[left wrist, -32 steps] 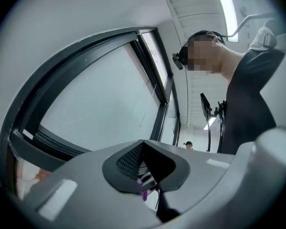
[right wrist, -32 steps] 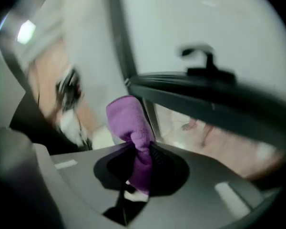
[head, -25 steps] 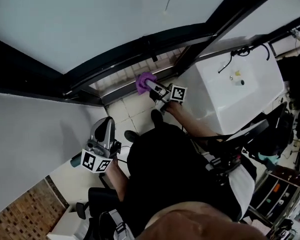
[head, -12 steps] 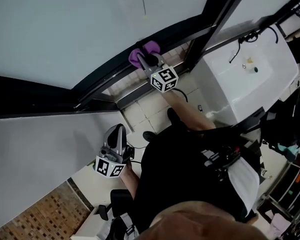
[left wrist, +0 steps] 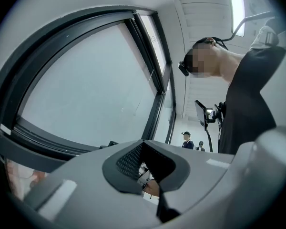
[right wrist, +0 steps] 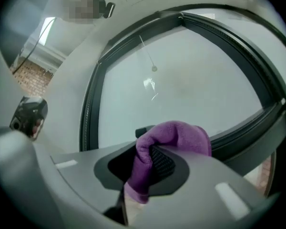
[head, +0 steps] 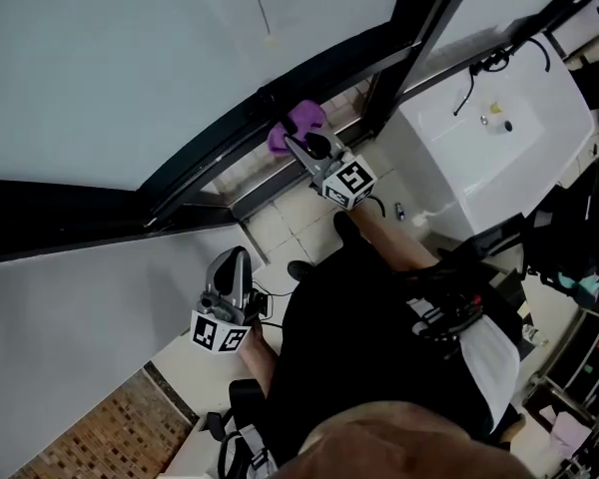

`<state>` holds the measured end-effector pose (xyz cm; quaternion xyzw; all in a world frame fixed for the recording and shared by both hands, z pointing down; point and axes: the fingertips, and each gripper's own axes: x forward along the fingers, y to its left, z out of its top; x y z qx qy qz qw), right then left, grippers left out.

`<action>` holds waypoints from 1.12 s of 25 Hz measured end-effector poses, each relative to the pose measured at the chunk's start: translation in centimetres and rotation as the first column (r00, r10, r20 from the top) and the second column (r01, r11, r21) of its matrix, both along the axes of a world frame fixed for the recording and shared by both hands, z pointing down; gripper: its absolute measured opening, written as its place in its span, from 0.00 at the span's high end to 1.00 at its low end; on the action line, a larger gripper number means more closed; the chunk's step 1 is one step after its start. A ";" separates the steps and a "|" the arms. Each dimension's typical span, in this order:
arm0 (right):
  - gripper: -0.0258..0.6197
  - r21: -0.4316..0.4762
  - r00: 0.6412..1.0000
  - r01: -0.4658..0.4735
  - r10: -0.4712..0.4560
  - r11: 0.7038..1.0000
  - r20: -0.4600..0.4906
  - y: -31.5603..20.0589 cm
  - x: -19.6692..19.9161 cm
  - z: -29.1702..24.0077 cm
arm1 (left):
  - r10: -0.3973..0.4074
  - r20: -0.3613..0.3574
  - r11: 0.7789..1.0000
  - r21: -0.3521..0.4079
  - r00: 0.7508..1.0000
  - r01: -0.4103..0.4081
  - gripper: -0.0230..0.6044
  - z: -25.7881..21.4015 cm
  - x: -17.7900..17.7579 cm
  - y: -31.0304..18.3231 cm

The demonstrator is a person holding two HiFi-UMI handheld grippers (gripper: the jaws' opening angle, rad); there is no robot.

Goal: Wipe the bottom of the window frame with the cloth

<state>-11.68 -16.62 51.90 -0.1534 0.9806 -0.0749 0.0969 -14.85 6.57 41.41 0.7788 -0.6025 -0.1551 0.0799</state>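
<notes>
A purple cloth point(head: 298, 126) is bunched against the dark bottom rail of the window frame point(head: 215, 158), just left of the black upright point(head: 419, 28). My right gripper point(head: 301, 145) is shut on the cloth, its marker cube trailing back toward my body. In the right gripper view the cloth point(right wrist: 176, 135) bulges out of the right gripper point(right wrist: 144, 170), with the frame's rail point(right wrist: 243, 128) behind it. My left gripper point(head: 230, 272) hangs low by my side, away from the window. In its own view the left gripper point(left wrist: 145, 168) is shut on nothing and points at the frame point(left wrist: 38, 142).
A white basin unit point(head: 479, 148) stands right of the upright, with cables on top. Pale tiles point(head: 280, 223) run under the frame. A grey wall point(head: 70, 297) fills the left, with brick-patterned floor point(head: 100, 427) below. People stand far off in the left gripper view.
The right gripper lifted the cloth from the tiled ledge up onto the bottom rail, then slid it a little toward the upright. The left gripper stayed low.
</notes>
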 end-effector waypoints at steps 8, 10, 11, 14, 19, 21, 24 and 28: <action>0.86 0.102 0.996 0.089 -0.088 0.991 -0.009 3.8 4.6 -7.4 | 0.070 0.009 0.998 -0.001 0.998 -0.070 0.96 -0.2 1.4 -2.3; 0.86 0.152 0.989 0.043 -0.022 0.987 -0.143 0.6 3.1 -9.0 | 0.078 0.008 0.997 0.005 0.997 -0.078 0.96 -0.3 1.7 -2.5; 0.86 0.180 0.980 0.027 0.009 0.983 -0.200 -1.4 1.7 -9.9 | 0.081 0.008 0.997 0.009 0.997 -0.081 0.96 -0.4 1.9 -2.5; 0.86 0.217 0.937 0.053 0.027 0.975 -0.349 -6.2 -3.7 -9.9 | 0.068 0.012 0.998 0.017 0.998 -0.068 0.96 -0.7 2.2 -1.9; 0.86 0.166 0.805 0.173 -0.042 0.971 -0.591 -7.8 -9.1 -5.5 | -0.004 0.001 1.000 0.020 1.000 0.004 0.96 -0.5 1.2 -0.3; 0.86 0.158 0.774 0.218 -0.072 0.963 -0.629 -7.0 -8.6 -5.5 | -0.027 -0.004 0.999 0.017 1.000 0.027 0.96 -0.2 0.5 0.2; 0.87 0.170 0.762 0.266 -0.098 0.949 -0.640 -4.7 -6.3 -5.9 | -0.039 -0.004 0.999 0.009 0.999 0.039 0.96 0.1 0.1 0.4; 0.86 0.202 0.799 0.262 -0.095 0.944 -0.594 -0.9 -2.3 -6.0 | -0.019 0.000 1.000 0.003 1.000 0.019 0.96 0.1 0.2 -0.3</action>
